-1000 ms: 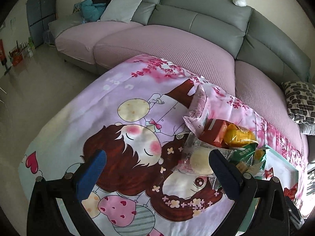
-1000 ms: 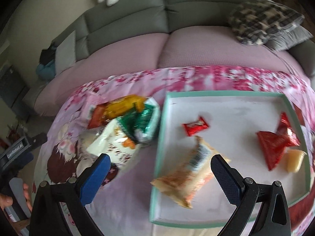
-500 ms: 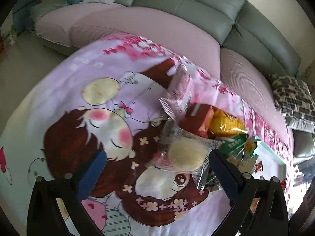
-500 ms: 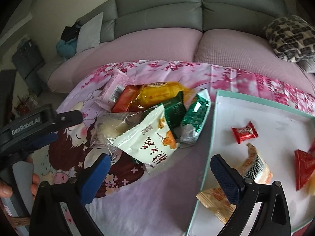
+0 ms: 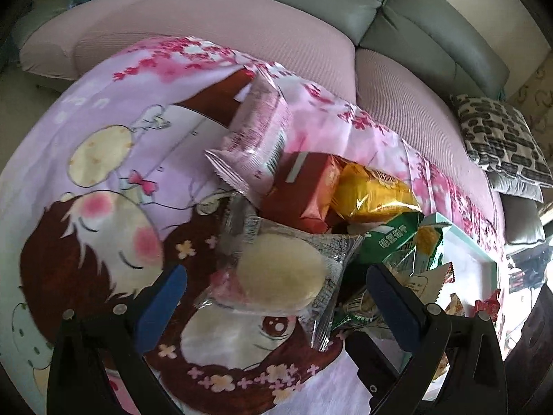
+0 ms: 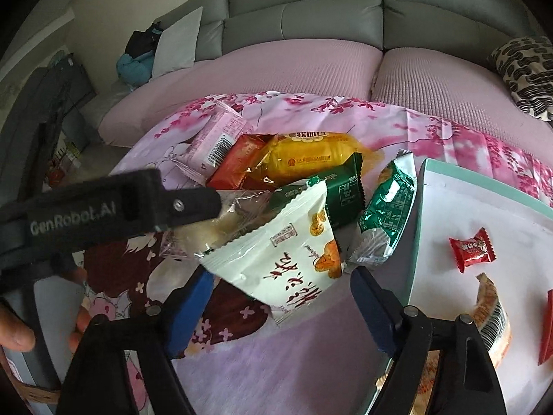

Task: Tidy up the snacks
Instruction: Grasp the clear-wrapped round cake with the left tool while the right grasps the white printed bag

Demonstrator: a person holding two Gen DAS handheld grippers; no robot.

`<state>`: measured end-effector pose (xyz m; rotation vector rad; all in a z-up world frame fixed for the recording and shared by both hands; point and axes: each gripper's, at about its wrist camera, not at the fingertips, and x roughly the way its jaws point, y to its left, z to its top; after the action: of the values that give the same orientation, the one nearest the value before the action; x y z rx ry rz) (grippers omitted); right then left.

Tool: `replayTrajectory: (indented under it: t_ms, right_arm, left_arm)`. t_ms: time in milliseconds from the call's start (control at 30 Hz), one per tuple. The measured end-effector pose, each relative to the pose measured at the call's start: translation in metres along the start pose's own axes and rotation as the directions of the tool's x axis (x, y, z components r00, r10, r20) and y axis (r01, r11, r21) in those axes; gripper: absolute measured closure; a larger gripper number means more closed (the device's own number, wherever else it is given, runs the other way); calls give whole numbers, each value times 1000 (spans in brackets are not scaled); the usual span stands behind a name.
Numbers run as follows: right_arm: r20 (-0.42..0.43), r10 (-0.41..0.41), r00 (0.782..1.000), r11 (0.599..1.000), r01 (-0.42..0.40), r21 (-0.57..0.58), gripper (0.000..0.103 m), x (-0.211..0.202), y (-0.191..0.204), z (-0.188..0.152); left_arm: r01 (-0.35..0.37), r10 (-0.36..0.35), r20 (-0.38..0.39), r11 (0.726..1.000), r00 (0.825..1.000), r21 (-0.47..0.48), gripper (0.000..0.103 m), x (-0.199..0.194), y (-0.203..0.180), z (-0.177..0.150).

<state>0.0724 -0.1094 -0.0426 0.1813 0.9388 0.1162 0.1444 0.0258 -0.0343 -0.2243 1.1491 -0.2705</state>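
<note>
Change, right gripper (image 6: 280, 306): a second ago it hung over the tray (image 6: 420, 214); it now hangs over the snack pile on the table (image 6: 276, 363), and its fingers (image 6: 188, 306) are closing. The lower corner of the white bag (image 6: 276, 259) lies between them; the pads do not yet press on it.

Change, left gripper (image 5: 273, 306): it has come down and closer to the pile. Its fingers (image 5: 160, 301) stand wide apart, astride the clear-wrapped bun (image 5: 280, 278), touching nothing that I can see.

Pile, location: on the pink cartoon cloth (image 5: 114, 145), just left of the tray. It holds the pink packet (image 5: 257, 138), red packet (image 5: 304, 186), yellow packet (image 5: 371, 193), two green packets (image 6: 345, 197), the bun and the white bag, all overlapping.

Tray, contents: a red candy (image 6: 471, 247) and an orange-striped packet (image 6: 492, 314) lie on the white floor; a red wrapper shows at the right edge.

Person: a hand (image 6: 17, 332) grips the left tool's handle at the lower left of the right view.

Assessment: both tools have turned from the tray to the unsorted pile. The white bag looks to be the next pick for the right, the bun for the left.

Progress: early; most snacks remain outside the tray.

Risk: the bag overlaps the bun and a green packet, so lifting it may drag its neighbours.
</note>
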Motion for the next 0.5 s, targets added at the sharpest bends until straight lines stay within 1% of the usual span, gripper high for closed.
replayTrajectory:
  t_ms: [267,300,367,400,467,500]
  right_arm:
    - [-12,16,1000,1000,-16,13,23,10,-5,4]
    - [-13,16,1000,1000,-16,13,25,11,-5,4]
    - [-19,10,1000,1000,-10,10,30,14,-5,4]
    - [-19,7,1000,1000,-7,11,31,15,-5,4]
    - [-19,11,1000,1000,-11,17,33,14,-7,3]
    - [-18,17,1000,1000,-17,19,36,13,-7,3]
  left_arm:
    - [-6,5,-31,1000,999,-20,1,18,5,-1]
    - [-5,4,-35,1000,999,-24,2,20,5,-1]
    - [0,-1,-42,1000,999,-28,13,21,7,-2]
    - [10,-11,-45,999,999,-31,14,21,7,-2]
    - [6,-8,-45,1000,999,-27,17,23,5,-1]
    - [6,-7,-43,1000,999,-23,18,22,4,-1]
